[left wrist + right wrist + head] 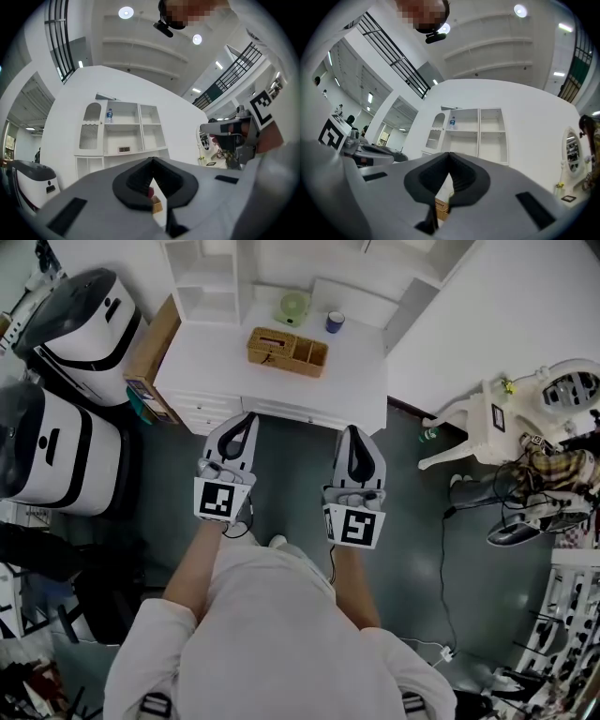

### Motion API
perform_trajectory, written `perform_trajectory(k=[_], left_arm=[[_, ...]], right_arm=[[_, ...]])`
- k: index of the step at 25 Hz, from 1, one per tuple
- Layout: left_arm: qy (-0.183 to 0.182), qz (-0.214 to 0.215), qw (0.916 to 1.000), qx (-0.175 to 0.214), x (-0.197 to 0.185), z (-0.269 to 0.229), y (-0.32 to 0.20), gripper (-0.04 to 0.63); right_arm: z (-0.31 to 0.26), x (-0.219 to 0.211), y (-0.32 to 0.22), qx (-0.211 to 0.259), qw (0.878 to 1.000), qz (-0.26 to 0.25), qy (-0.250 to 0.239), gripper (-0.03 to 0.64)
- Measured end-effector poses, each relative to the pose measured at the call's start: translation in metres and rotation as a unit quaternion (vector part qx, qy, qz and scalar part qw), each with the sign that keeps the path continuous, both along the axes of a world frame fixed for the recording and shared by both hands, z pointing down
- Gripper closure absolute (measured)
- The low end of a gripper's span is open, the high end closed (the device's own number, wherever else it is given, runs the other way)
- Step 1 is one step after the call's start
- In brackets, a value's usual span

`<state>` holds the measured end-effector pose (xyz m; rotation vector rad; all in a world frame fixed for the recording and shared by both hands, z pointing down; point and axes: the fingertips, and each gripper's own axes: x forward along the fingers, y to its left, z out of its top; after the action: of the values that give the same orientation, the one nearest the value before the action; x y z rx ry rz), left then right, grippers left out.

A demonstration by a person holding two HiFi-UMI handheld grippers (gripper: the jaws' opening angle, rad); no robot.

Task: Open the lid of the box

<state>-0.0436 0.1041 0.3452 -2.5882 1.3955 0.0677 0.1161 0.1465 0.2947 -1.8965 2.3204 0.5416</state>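
Evidently, the left gripper [248,418] and right gripper [352,431] are held closed and empty, well short of the wicker box [287,351], presumably readied for the approach.

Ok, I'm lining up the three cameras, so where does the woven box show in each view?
Head view: woven box at upper centre, on the white desk.
Left gripper view: a small sliver, low at centre.
Right gripper view: a small sliver, low and just left of centre.
Shared landmark: the white shelf unit behind the box.
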Motion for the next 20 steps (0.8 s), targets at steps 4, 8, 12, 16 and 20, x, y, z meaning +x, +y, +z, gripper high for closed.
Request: perform_trajectory(k=[4, 8, 12, 16, 20], left_arm=[[0.001, -0.01, 0.9999, -0.014, 0.01, 0.018, -0.02, 0.598], [0.012, -0.015, 0.9995, -0.026, 0.019, 0.031, -0.052, 0.553], [0.012, -0.014, 0.9994, -0.028, 0.026, 0.047, -0.094, 0.432], [0.004, -0.007, 0.9996, -0.026, 0.022, 0.07, -0.147, 0.371], [-0.004, -0.003, 0.9995, -0.03, 0.008, 0.095, -0.205, 0.359]], right_arm=[[0.011, 0.023, -0.021, -0.006, 1.0, -0.011, 0.002, 0.621], [0.02, 0.04, -0.049, -0.015, 1.0, -0.017, 0.002, 0.621], [0.024, 0.05, -0.089, -0.019, 1.0, -0.02, 0.003, 0.621], [0.017, 0.047, -0.141, -0.006, 1.0, -0.023, 0.019, 0.621], [0.009, 0.037, -0.201, -0.005, 1.0, -0.021, 0.018, 0.621]])
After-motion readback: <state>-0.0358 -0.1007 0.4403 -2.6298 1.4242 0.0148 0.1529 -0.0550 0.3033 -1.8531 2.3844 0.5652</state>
